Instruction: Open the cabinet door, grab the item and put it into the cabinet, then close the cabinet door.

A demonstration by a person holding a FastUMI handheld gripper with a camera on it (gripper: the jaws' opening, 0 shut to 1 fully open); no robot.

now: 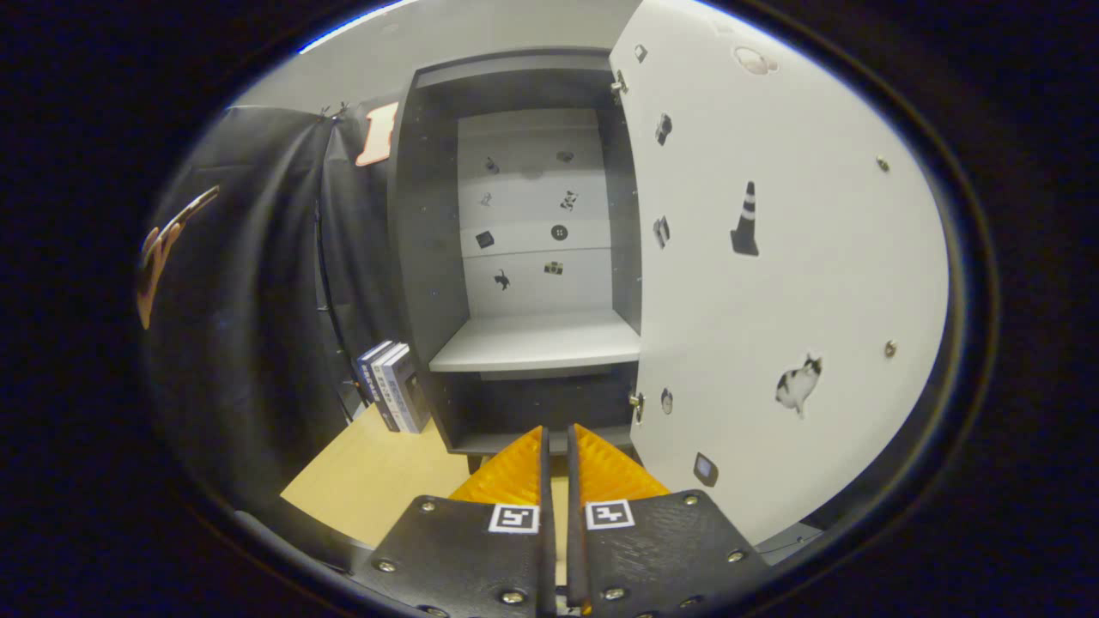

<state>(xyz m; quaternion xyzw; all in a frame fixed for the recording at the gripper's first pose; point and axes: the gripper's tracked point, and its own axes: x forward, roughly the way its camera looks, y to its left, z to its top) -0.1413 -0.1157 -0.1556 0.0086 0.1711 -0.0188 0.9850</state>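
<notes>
Two fingers of the hand-held gripper (pixel 558 433) nearly closed, empty; cabinet (pixel 532 343) just ahead.

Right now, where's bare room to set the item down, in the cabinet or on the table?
The cabinet's white shelf is bare from the dark left wall to the open door. The wooden tabletop is bare between the fingers and the books. Crowded spot: those books stand against the cabinet's left side. The fingers are nearly shut, holding nothing.

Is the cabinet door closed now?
No, the door stands swung open, showing the bare shelf beyond the shut tool.
</notes>
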